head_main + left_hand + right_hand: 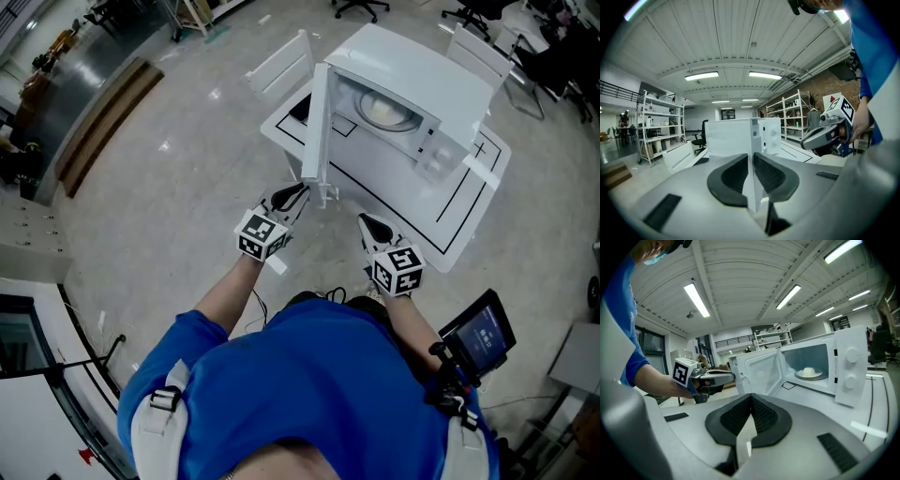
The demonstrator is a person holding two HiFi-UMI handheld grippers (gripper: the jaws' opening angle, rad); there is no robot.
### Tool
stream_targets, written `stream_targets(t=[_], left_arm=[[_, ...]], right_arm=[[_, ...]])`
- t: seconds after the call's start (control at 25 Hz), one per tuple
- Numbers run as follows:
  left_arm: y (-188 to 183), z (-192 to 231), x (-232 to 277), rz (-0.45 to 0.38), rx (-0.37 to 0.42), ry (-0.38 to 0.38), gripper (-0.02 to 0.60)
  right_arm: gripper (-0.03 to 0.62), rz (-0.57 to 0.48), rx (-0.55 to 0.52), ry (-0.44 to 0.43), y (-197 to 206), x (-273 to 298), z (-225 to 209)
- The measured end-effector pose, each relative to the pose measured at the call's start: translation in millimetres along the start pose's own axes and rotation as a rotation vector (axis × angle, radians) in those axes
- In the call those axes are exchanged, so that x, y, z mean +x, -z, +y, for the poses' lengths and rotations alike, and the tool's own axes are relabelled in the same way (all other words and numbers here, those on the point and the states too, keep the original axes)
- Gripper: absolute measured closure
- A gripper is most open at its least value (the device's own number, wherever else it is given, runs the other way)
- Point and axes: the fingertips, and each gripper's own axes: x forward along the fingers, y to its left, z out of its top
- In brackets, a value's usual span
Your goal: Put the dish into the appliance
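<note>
The white microwave (pixel 422 84) stands on a white table (pixel 469 206) with its door (pixel 316 127) swung wide open. Inside, on the turntable, sits the dish (pixel 384 111) with a pale lump of food, also visible as the dish (pixel 809 373) in the right gripper view. My left gripper (pixel 292 199) is at the door's free edge. In its own view the left gripper (pixel 752 157) is shut on that white edge. My right gripper (pixel 375 228) hangs in front of the table, apart from the microwave. In its own view the right gripper (pixel 751 397) is shut with nothing held.
A white chair (pixel 279 64) stands behind the table on the left and office chairs (pixel 361 7) farther back. A small screen on a stand (pixel 480 333) is at my right hip. Metal shelves (pixel 656 122) line the far wall. Black lines (pixel 450 202) mark the tabletop.
</note>
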Motion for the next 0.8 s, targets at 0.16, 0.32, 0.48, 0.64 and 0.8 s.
stream_targets(t=[0.16, 0.32, 0.48, 0.64, 0.8], left_arm=[[-8.9, -23.3, 14.9, -0.006, 0.017, 0.067, 0.54], [-16.9, -43.6, 34.9, -0.006, 0.031, 0.126, 0.54], [-23.7, -60.7, 56.2, -0.009, 0.045, 0.173, 0.54], [-28.8, -74.9, 80.3, -0.006, 0.058, 0.215, 0.54], [-35.6, -87.9, 103.8, -0.008, 0.07, 0.25, 0.54]], right_arm=[[0.592, -0.014, 0.01, 0.041, -2.3, -13.9, -9.9], [0.592, -0.023, 0.021, 0.076, -3.9, -25.4, -26.5], [0.592, -0.029, 0.025, 0.106, -6.3, -36.2, -44.2], [0.592, -0.033, 0.029, 0.135, -9.3, -47.1, -65.0], [0.592, -0.041, 0.03, 0.162, -12.4, -56.5, -84.8]])
